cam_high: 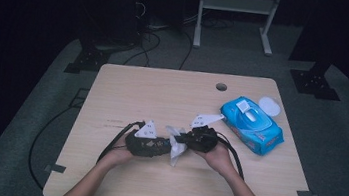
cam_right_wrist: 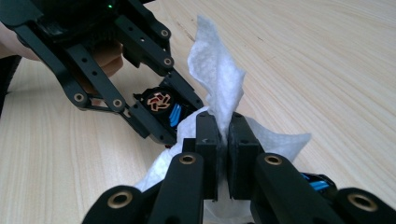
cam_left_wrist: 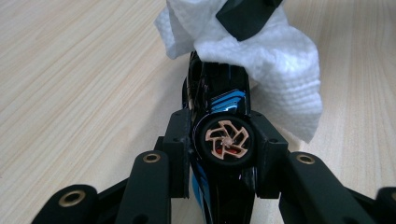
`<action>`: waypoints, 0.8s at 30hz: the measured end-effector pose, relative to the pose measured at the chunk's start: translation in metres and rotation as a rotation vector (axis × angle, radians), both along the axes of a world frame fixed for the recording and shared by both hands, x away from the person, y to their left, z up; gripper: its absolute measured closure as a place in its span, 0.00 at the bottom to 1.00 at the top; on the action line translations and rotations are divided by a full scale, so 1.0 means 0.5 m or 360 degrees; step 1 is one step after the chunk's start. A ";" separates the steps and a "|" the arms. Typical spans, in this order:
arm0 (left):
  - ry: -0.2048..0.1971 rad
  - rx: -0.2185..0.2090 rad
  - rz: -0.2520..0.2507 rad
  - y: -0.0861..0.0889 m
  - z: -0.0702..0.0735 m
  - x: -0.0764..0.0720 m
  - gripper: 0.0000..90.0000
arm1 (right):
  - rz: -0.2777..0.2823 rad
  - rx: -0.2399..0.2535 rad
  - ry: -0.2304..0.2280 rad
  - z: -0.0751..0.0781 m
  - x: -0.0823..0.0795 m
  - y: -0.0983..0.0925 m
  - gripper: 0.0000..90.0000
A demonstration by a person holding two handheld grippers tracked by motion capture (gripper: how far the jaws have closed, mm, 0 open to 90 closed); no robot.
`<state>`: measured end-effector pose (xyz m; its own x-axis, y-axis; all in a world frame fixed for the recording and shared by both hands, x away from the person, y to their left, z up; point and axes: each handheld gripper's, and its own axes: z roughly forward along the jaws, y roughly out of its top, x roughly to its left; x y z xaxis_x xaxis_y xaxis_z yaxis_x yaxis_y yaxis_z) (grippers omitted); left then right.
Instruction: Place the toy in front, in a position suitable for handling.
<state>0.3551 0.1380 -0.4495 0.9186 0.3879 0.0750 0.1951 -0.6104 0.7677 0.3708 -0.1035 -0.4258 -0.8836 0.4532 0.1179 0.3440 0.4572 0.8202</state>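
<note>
A small black toy car [cam_left_wrist: 219, 93] with blue stripes and a copper-coloured wheel [cam_left_wrist: 227, 140] sits between the jaws of my left gripper [cam_left_wrist: 225, 144], which is shut on its sides. My right gripper [cam_right_wrist: 226, 135] is shut on a white wipe [cam_right_wrist: 217, 74], and the wipe drapes over the car's far end [cam_left_wrist: 280, 70]. In the high view the two grippers [cam_high: 166, 146] [cam_high: 182, 140] meet tip to tip at the table's middle, low over the wood, with the wipe [cam_high: 176, 151] hanging between them. The right gripper view shows the left gripper [cam_right_wrist: 163, 109] holding the car [cam_right_wrist: 161, 102].
A blue pack of wipes [cam_high: 252, 125] lies to the right on the wooden table [cam_high: 163, 91], its white lid [cam_high: 269, 107] flipped open. A cable hole [cam_high: 221, 86] sits near the far edge. Cables trail from both grippers toward the near edge.
</note>
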 end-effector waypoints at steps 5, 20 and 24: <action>0.0002 -0.0009 -0.0005 0.004 -0.001 0.001 0.72 | -0.0084 -0.0027 -0.0026 0.002 0.008 -0.033 0.94; 0.0002 -0.0010 -0.0006 0.008 -0.001 0.001 0.72 | -0.0085 -0.0034 -0.0056 0.001 0.000 -0.032 0.94; 0.0003 -0.0019 -0.0008 0.009 -0.001 0.002 0.72 | -0.0116 -0.0030 -0.0042 0.000 0.005 -0.049 0.94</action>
